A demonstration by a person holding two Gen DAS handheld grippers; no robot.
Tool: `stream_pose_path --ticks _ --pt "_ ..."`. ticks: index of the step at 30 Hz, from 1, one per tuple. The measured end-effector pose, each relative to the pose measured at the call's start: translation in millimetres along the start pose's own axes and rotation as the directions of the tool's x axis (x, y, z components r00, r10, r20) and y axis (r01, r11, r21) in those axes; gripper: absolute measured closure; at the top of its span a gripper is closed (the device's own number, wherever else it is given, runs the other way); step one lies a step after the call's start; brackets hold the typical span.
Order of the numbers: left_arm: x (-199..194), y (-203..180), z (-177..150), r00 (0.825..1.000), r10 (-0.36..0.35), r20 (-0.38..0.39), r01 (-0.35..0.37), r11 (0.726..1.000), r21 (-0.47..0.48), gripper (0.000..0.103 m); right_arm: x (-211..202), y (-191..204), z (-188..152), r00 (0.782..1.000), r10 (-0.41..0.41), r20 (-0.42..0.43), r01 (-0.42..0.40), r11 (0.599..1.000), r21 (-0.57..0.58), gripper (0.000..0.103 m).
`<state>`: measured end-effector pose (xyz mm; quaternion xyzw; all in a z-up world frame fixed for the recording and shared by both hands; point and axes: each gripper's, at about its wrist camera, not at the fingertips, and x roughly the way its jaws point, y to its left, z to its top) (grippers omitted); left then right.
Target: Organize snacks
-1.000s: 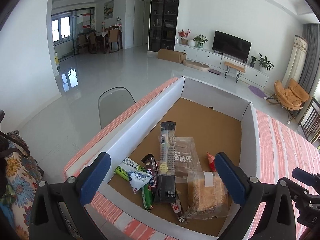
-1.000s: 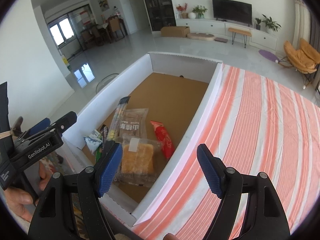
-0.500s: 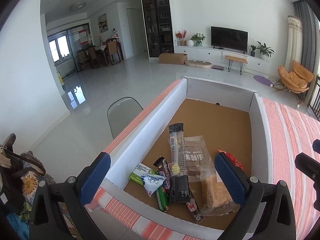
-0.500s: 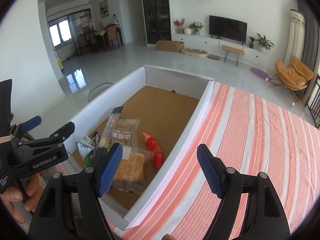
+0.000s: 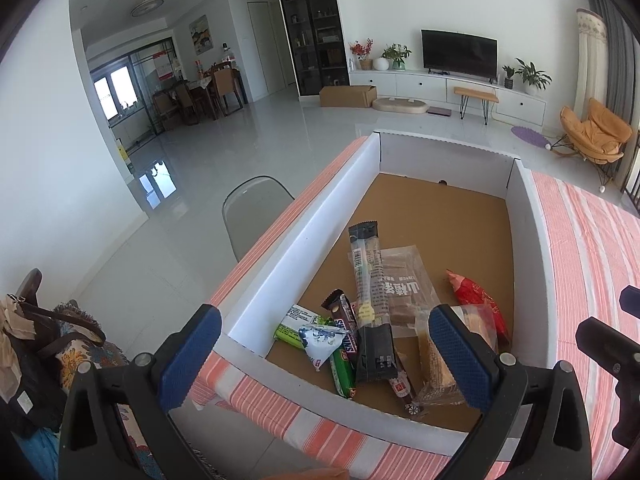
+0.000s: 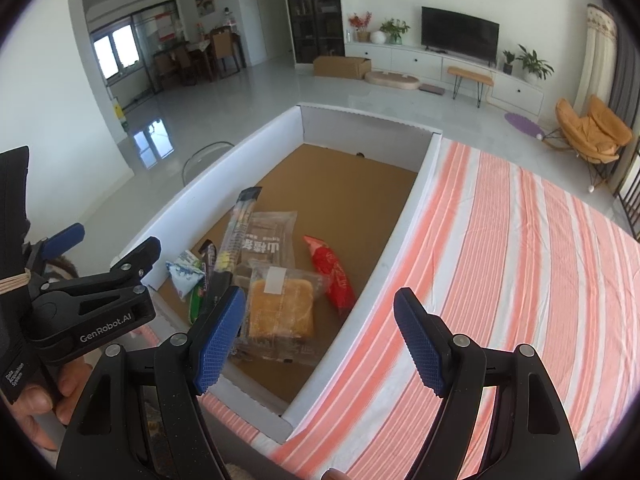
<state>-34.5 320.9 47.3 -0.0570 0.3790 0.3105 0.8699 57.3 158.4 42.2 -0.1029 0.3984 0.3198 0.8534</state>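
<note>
A shallow white-walled cardboard box (image 5: 304,240) (image 6: 404,216) sits on a striped tablecloth. Inside its near end lie several snacks: a long black stick pack (image 5: 370,304) (image 6: 236,240), a clear biscuit pack (image 5: 404,288) (image 6: 272,240), a red packet (image 5: 476,304) (image 6: 332,276), a bread slice in clear wrap (image 6: 282,312) (image 5: 436,360), a Snickers bar (image 5: 344,322) and green bars (image 5: 342,372). My left gripper (image 5: 328,360) hovers open above the box's near wall. Over the box's right wall, my right gripper (image 6: 318,344) stands open with nothing between its fingers.
The red-and-white striped tablecloth (image 6: 520,260) spreads to the right of the box. A grey chair back (image 5: 252,208) stands beyond the table's left edge. A flowered bag (image 5: 52,344) sits low at the left. A hand (image 6: 44,396) holds the left gripper's handle.
The left wrist view has rolled, so the box and room now sit more level in it. The snacks and the right gripper have stayed put.
</note>
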Motion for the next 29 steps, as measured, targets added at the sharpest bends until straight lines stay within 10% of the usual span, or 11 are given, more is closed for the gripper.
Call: stream_pose_path --ticks 29 --pt "3 11 1 0.998 -0.061 -0.013 0.061 0.997 -0.048 0.0 8 12 -3 1.0 -0.024 -0.019 0.024 0.999 -0.029 0.023"
